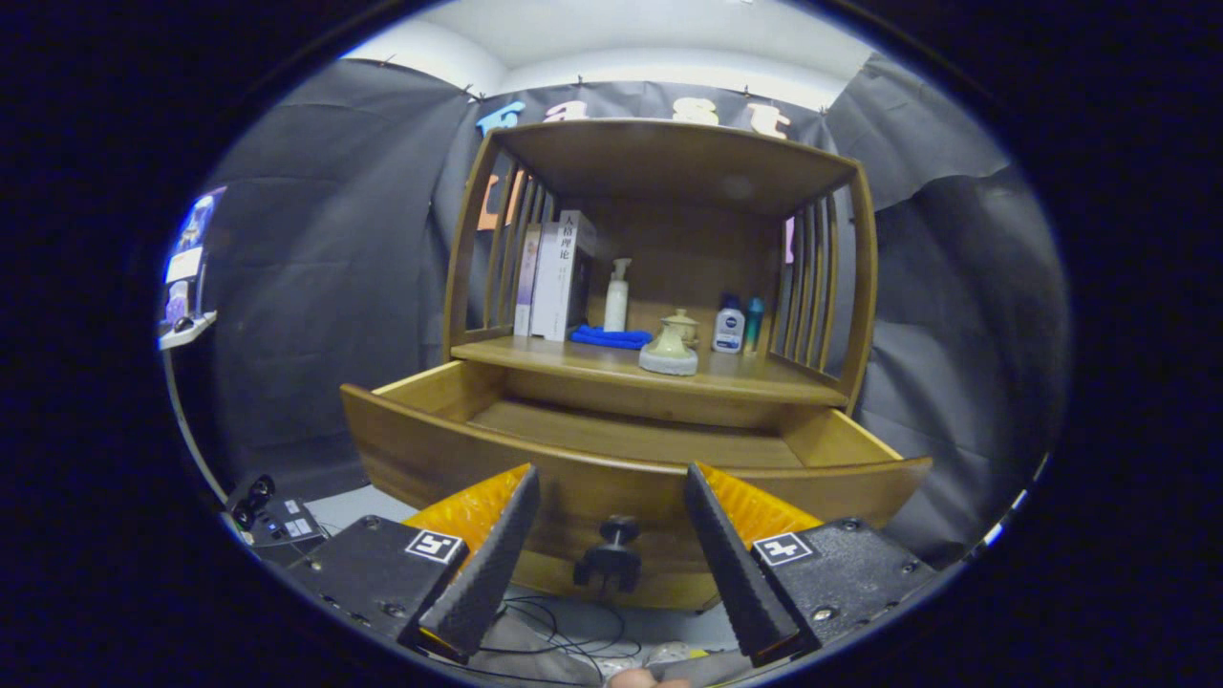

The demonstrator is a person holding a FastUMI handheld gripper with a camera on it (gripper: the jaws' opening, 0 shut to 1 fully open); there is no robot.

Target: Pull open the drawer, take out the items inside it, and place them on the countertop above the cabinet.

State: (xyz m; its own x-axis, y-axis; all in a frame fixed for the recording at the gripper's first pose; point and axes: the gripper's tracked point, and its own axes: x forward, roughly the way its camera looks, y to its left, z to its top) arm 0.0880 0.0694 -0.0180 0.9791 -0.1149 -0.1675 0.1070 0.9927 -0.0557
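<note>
gripper (611, 497) open, fingers spread wide, holding nothing. left finger (487, 564) and right finger (731, 564) sit just short of the drawer front, one on each side of the knob (611, 552). knob is dark, low on the front panel, between the fingers, touching neither.

drawer (631, 478) is pulled out toward the gripper, just ahead of the fingertips. its curved front panel spans past both fingers. the visible part of the drawer floor, beyond the front rim, is bare wood; the near part behind the front panel is hidden, so cannot tell what lies there.

countertop (745, 382) is beyond and above the drawer, inside the cabinet (865, 287) with slatted sides. on it, beyond the fingers: books (559, 277) upright at far left, pump bottle (617, 296) beside them, blue cloth (610, 336) lying flat in front of the bottle, teapot (671, 346) on a round base near the middle, white bottle (729, 327) and a teal bottle (754, 323) side by side further right.

cables (564, 635) on the floor below the knob, between the fingers. small control box (277, 521) far off to the left of the left finger.
</note>
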